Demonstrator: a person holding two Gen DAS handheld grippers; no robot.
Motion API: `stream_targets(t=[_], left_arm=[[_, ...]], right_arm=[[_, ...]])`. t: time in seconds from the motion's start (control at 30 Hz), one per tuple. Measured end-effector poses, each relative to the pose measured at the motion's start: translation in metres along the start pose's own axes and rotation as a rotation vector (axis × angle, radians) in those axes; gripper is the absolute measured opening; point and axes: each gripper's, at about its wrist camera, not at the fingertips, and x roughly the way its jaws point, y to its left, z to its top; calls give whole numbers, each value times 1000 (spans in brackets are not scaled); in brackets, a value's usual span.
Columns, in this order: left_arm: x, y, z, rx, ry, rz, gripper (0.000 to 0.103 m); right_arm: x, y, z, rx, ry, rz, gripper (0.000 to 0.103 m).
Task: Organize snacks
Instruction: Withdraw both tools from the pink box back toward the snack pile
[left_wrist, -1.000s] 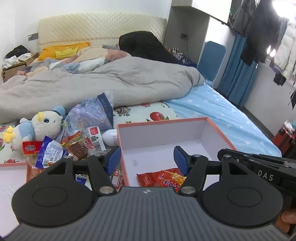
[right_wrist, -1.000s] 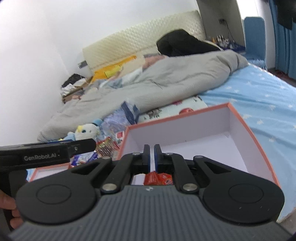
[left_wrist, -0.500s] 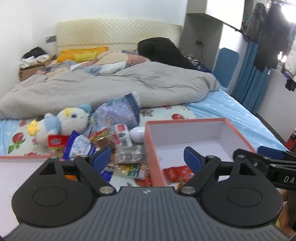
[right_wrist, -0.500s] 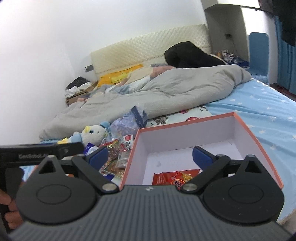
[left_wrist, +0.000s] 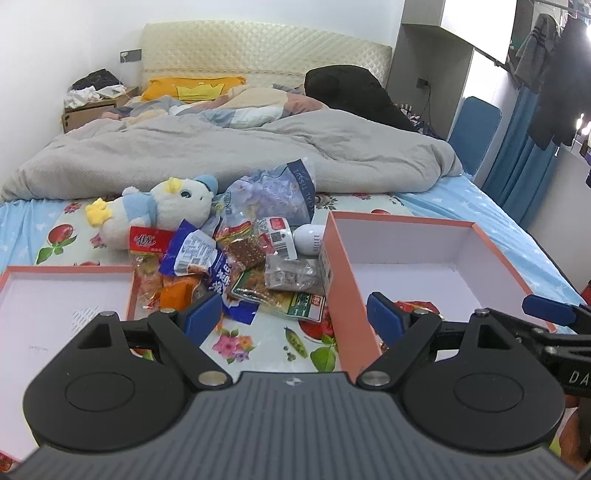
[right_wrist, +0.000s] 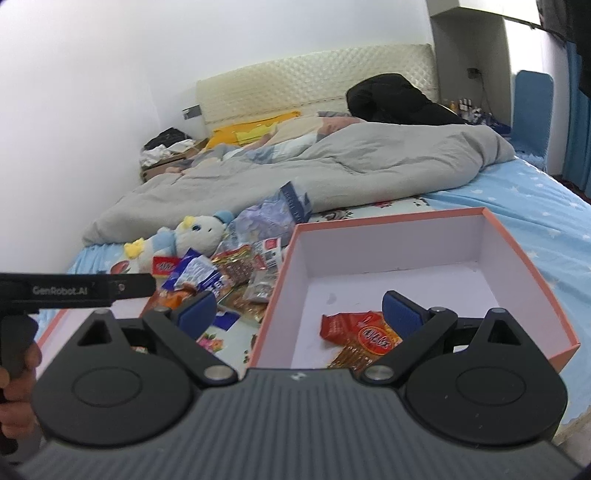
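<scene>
A heap of snack packets (left_wrist: 236, 266) lies on the flowered sheet between two white boxes with orange rims. The right box (left_wrist: 328, 258) holds red snack packets (right_wrist: 354, 328) near its front wall. The left box (left_wrist: 66, 269) shows only bare white floor. My left gripper (left_wrist: 293, 317) hovers open over the sheet just in front of the heap, one finger on each side of the right box's left wall. My right gripper (right_wrist: 298, 310) is wide open too, its right fingertip above the red packets, gripping nothing.
A blue-and-white plush toy (left_wrist: 162, 210), a soft tissue pack (left_wrist: 273, 192) and a white egg-shaped object (left_wrist: 310, 240) lie behind the heap. A grey duvet (left_wrist: 221, 155) covers the far bed. A person's hand (right_wrist: 14, 373) holds the left handle.
The right jaws went from shut to wide open, and the red packets now lie loose in the box. The left jaws spread wider. Both views swung left, bringing the snack heap toward the centre.
</scene>
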Motion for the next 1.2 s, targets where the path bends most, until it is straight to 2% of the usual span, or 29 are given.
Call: stream_targets(t=[0.4, 0.73, 1.2], left_arm=[[-21, 30, -20, -28, 5, 1, 89], [-39, 49, -34, -28, 30, -22, 89], [-33, 82, -46, -73, 64, 25, 89]], right_arm=[[-7, 37, -16, -26, 0, 41, 98], [-13, 65, -35, -33, 29, 33, 98], [-5, 93, -51, -72, 72, 50, 98]])
